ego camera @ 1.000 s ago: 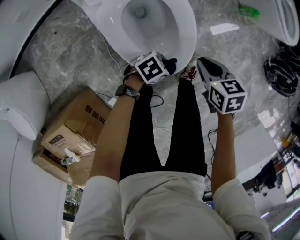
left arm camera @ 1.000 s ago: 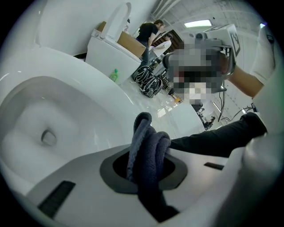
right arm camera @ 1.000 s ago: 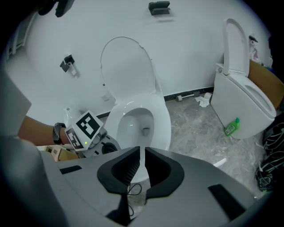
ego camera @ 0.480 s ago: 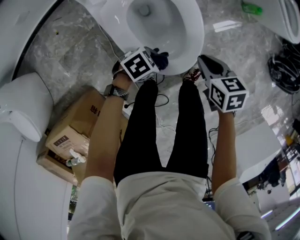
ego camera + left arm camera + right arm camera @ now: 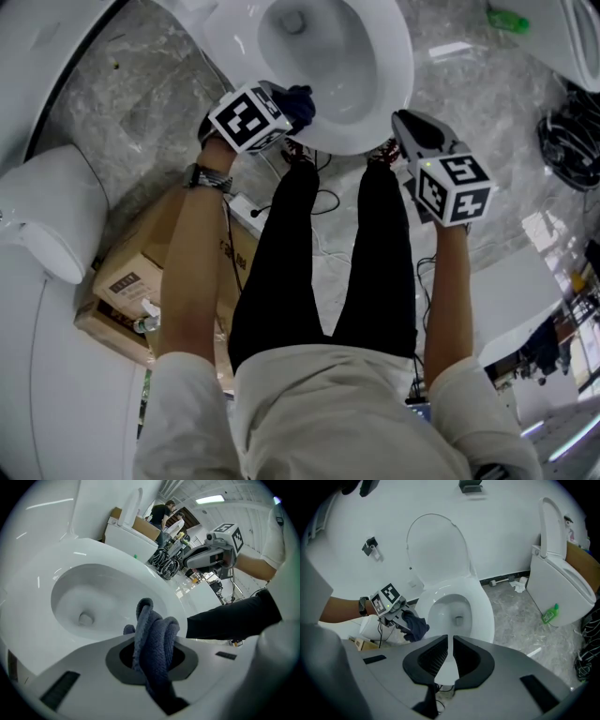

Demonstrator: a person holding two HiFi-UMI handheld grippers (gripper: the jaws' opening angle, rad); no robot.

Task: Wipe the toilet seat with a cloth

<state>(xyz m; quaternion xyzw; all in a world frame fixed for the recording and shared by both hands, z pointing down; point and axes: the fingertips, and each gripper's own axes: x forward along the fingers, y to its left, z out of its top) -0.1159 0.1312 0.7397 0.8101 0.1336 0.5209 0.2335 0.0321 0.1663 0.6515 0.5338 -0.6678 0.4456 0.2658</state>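
**Progress.** The left gripper (image 5: 284, 101) is clenched on the cloth (image 5: 154, 637). The wad sits on the near-left arc of the toilet seat (image 5: 389, 89), at about 7 o'clock on the ring in the head view. We judge the wipe to be under way, with contact at that arc. No streak, sheen change or dirt line marks off a wiped zone from an unwiped one, so we cannot say how much of the ring is covered. We treat the arc from 8 round through 12 to 5 o'clock as still open. The right gripper (image 5: 450, 667) hangs off the bowl at about 5 o'clock, above the floor (image 5: 159, 103). Its jaws are drawn nearly together with nothing between them, and it takes no part in the wipe.

**Materials and shapes.**
- Cloth: dark blue-grey with a looped terry-like weave. It is bunched into thick soft folds that stand up beyond the jaws. We expect it to drag rather than slide.
- Seat and bowl: glossy white, hard and smooth, forming an elongated oval ring around a deep basin.
- Lid (image 5: 437, 545): a rounded oval, raised upright against the wall.
- Floor: grey, veined and stone-like, with a slight shine.
- Green bottle (image 5: 551, 612): lies on the floor at about 3 o'clock from the bowl in the right gripper view, well apart from it.
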